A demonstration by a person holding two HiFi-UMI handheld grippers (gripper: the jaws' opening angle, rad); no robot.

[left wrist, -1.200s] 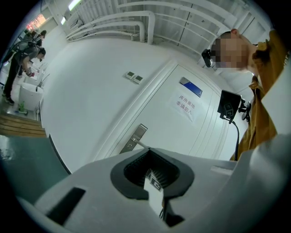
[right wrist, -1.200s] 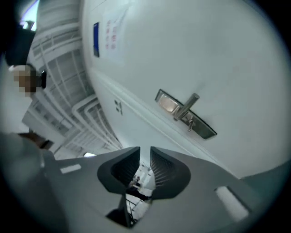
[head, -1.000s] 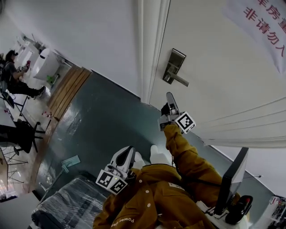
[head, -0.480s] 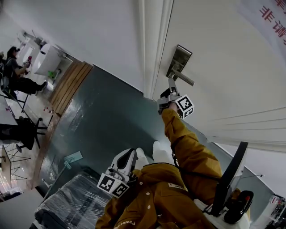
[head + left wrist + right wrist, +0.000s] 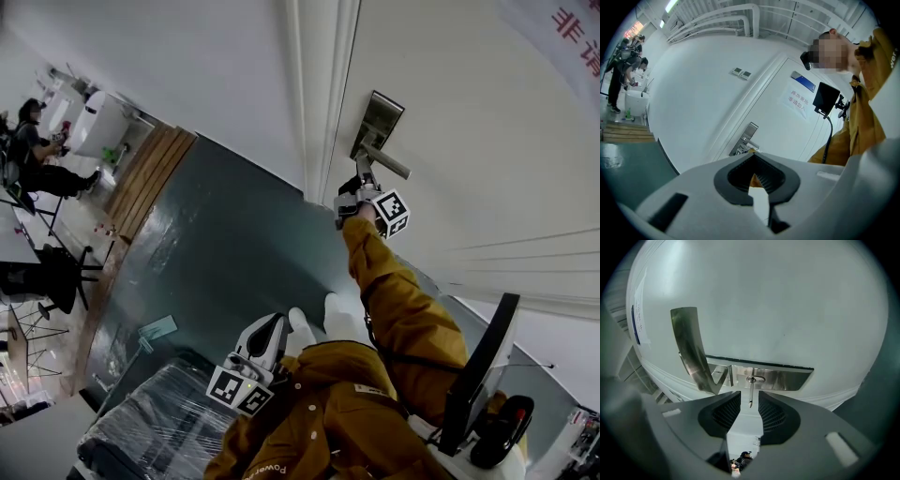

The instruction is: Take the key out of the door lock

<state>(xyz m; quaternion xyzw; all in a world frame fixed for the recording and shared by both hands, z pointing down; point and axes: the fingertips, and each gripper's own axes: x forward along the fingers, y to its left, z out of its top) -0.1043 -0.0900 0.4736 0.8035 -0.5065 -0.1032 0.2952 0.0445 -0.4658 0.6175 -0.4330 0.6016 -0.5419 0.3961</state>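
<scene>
Two dark ribbed fingers (image 5: 776,416) of the right gripper (image 5: 750,404) stand narrowly apart, and the gap between them is not closed on anything. Between their tips hangs the free end of a thin silver metal key (image 5: 750,392), seen edge-on, with a sliver of space on either side. It appears to touch neither pad, though the margin is slim. Straight ahead of the fingertips the key's other end sits in the round keyhole of a long brushed-steel lock plate (image 5: 783,379). Beyond the left finger, a flat steel lever handle (image 5: 691,350) springs from the same plate and sweeps away across the white painted door (image 5: 787,310).

From the head view, the right gripper (image 5: 362,178) is raised on a mustard-yellow jacket sleeve (image 5: 394,300), with its tips just under the lever handle (image 5: 386,164) and right at the lock plate (image 5: 380,117). The key is too small to pick out there.

The left gripper (image 5: 751,157) has its fingers (image 5: 733,176) meeting at the tips with nothing between them. Far ahead of them stands the same door. In the head view the left gripper (image 5: 272,328) hangs low by the person's chest, well apart from the lock, above a dark green floor (image 5: 216,253).
</scene>
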